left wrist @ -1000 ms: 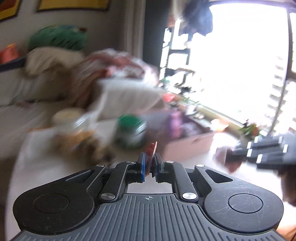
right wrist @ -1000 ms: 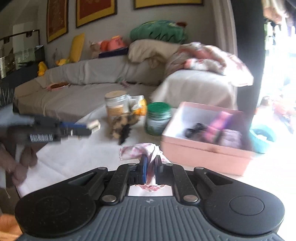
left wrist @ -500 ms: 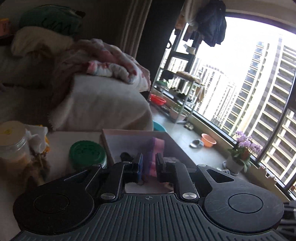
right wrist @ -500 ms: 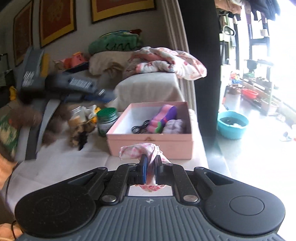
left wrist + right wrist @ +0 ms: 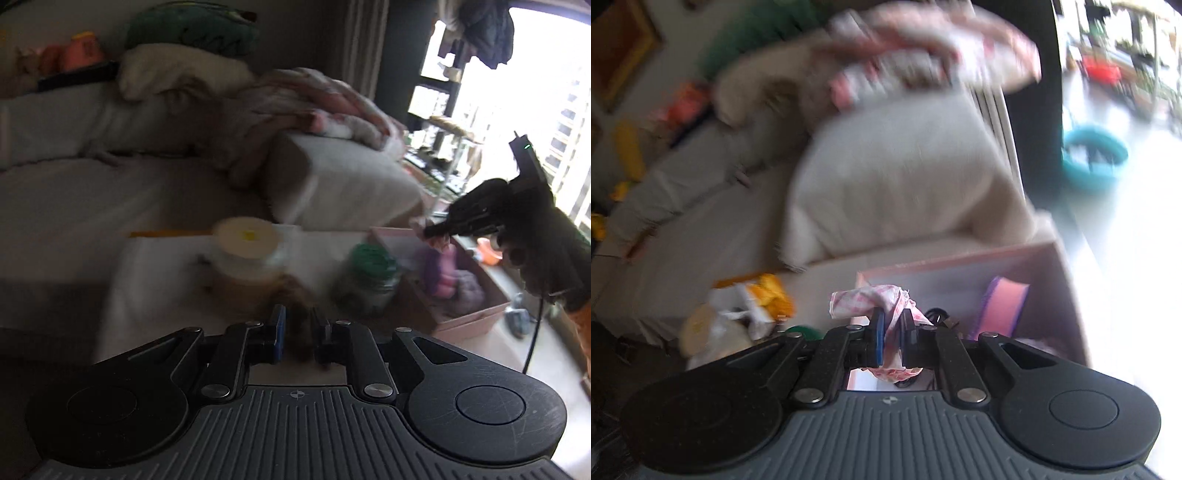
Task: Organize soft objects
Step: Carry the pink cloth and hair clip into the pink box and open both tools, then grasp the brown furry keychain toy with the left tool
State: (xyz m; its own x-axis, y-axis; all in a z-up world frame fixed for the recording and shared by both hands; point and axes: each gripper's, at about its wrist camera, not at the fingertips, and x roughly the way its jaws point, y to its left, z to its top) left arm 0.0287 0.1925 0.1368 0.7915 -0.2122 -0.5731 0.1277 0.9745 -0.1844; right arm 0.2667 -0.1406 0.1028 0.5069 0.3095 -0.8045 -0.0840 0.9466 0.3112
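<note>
Right gripper (image 5: pixel 891 334) pinches pink cloth (image 5: pixel 871 301) — left view adds green-lidded jar (image 5: pixel 369 280).

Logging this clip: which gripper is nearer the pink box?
Right. The right gripper, holding a checked cloth, is over the pink box. The left gripper is back by the jars, left of the box.

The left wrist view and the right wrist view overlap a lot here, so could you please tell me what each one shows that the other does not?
Only the left wrist view shows the right gripper from outside, over the pink box, and the left gripper around a blurred brown object. Only the right wrist view shows the checked cloth clamped close up, and a teal basin. Both show the box, the cream-lidded jar and the sofa.
</note>
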